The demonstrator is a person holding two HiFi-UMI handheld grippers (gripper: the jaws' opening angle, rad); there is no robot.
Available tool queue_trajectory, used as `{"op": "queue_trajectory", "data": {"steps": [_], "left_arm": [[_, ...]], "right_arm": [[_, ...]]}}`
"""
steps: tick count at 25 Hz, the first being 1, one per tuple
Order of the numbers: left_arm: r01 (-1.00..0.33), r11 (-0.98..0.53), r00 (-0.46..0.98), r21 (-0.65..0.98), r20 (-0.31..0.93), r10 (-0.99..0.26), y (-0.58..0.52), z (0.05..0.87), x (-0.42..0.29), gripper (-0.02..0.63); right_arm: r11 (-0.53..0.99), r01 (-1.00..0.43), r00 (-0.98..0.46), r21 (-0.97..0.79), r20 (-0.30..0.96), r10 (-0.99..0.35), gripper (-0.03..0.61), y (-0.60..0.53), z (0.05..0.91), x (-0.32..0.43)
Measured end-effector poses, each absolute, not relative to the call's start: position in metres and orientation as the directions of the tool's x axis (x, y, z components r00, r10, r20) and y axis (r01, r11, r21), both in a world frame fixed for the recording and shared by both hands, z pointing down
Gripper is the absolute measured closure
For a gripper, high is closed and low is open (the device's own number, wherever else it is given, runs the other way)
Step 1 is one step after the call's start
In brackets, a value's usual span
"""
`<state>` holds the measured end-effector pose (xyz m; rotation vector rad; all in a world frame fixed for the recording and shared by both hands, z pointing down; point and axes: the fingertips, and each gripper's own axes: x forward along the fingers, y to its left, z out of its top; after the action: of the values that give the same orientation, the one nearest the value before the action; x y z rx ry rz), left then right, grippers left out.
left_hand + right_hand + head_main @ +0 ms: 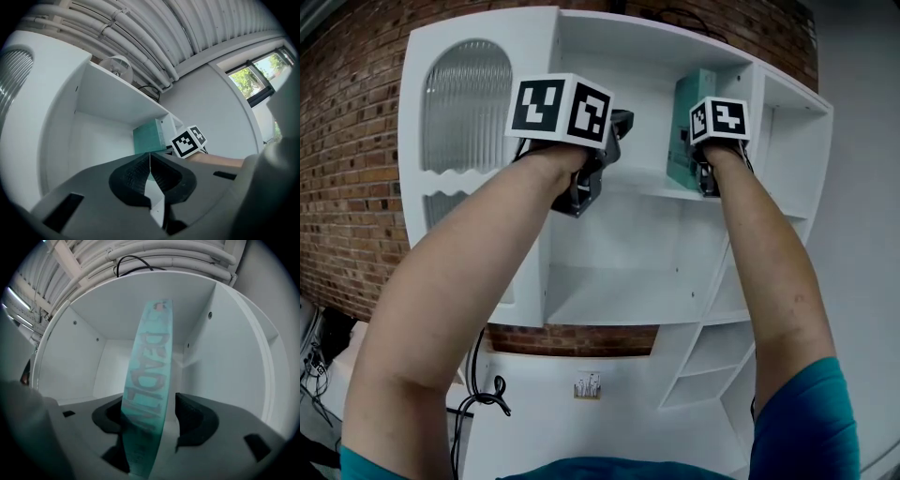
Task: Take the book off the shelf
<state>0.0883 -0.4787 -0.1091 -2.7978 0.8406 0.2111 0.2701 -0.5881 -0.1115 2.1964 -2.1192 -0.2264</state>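
Note:
A thin teal book stands upright at the right end of the top compartment of a white shelf unit. In the right gripper view its spine rises between the jaws of my right gripper. That gripper is open: the left pad is at the book, and a gap shows at the right pad. My left gripper hangs in front of the same compartment, left of the book, shut and empty. From there the book and the right gripper's marker cube show.
The shelf unit has an arched ribbed-glass door at the left and narrow open shelves at the right. A brick wall is behind it. Cables hang at the lower left. Pipes run along the ceiling.

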Motion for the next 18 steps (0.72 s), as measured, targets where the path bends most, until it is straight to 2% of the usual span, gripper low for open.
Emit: {"op": "queue_trajectory", "data": {"steps": [16, 18], "left_arm": [[-0.595, -0.796, 0.802, -0.114, -0.16, -0.576, -0.533, -0.117, 0.086, 0.594], [-0.597, -0.794, 0.799, -0.109, -0.16, -0.579, -0.536, -0.116, 0.083, 0.594]], "right_arm": [[-0.051, -0.989, 0.05, 0.137, -0.008, -0.999, 0.313, -0.639, -0.107, 0.28], [-0.063, -0.989, 0.062, 0.135, -0.008, -0.998, 0.332, -0.645, -0.106, 0.284]]}}
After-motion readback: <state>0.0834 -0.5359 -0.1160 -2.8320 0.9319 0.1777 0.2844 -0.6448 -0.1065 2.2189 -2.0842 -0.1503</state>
